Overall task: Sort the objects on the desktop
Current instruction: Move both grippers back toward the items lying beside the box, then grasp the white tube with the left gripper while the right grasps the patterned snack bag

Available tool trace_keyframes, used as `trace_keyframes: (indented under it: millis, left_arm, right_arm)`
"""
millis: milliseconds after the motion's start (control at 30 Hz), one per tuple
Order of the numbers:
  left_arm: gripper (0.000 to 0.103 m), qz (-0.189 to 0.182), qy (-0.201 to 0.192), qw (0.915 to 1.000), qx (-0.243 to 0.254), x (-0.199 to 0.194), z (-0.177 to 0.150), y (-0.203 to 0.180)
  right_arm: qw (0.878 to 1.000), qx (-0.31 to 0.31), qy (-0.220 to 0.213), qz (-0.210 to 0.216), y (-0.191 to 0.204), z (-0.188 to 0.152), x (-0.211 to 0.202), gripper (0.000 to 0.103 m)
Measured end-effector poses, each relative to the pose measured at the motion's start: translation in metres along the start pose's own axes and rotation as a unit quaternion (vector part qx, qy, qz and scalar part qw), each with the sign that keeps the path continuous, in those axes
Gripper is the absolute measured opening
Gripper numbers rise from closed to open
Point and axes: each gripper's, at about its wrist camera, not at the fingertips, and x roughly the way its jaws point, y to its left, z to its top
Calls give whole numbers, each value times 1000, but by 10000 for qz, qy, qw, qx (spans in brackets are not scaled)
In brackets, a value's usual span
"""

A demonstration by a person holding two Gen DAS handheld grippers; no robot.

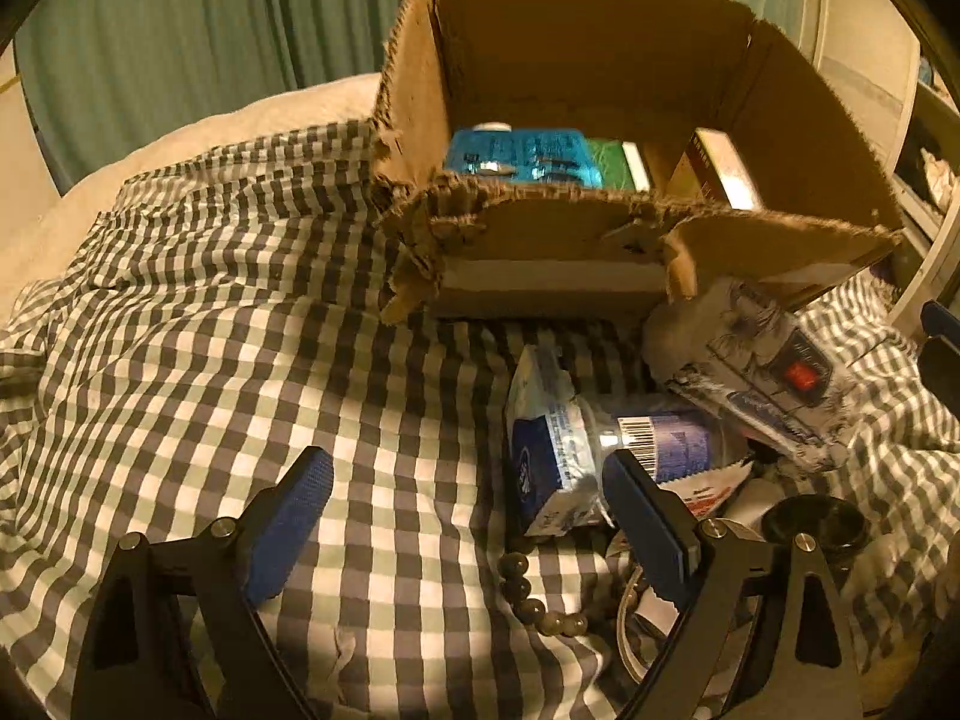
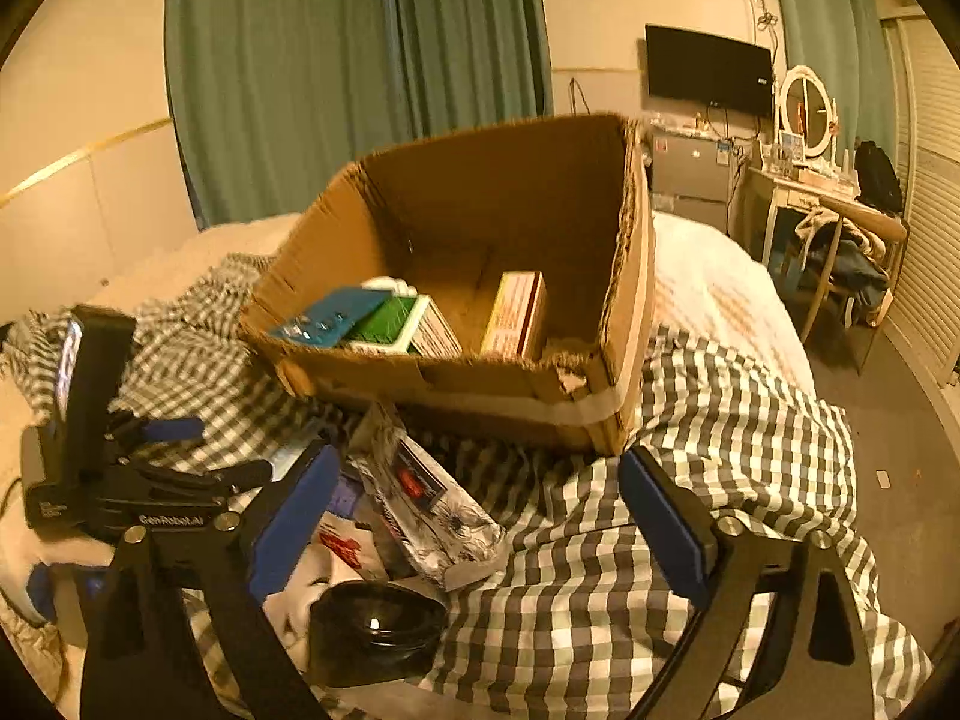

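Holding 3 packages, a torn cardboard box [image 2: 624, 324] sits on checked cloth [image 2: 690, 480].

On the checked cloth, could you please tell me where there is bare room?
Free: the checked cloth left of the cardboard box. Crowded: in front of it, around the blue-and-white pack, bead string and black jar.
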Motion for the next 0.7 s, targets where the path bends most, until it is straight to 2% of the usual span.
trace_keyframes:
  millis: [67, 200, 333, 400, 600, 700]
  left_arm:
    - [94, -11, 72, 10000, 18, 7, 0, 0]
    - [94, 23, 142, 9999, -46, 16, 1, 2]
    - [94, 423, 225, 9988, -56, 23, -3, 2]
    - [94, 508, 242, 9984, 31, 27, -5, -2]
    - [94, 241, 366, 9989, 180, 47, 1, -10]
    - [84, 113, 400, 9991, 116, 56, 5, -10]
  right_arm:
    - [9999, -19, 154, -3, 0, -1, 10, 87]
    - [9993, 5, 355, 62, 0, -5, 25, 86]
    - [9984, -34, 562, 49, 4, -7, 42, 82]
    - [9977, -57, 671, 59, 5, -10, 49, 81]
    - [9955, -180, 920, 113, 11, -17, 71, 81]
    - [9940, -233, 1065, 102, 13, -20, 83, 75]
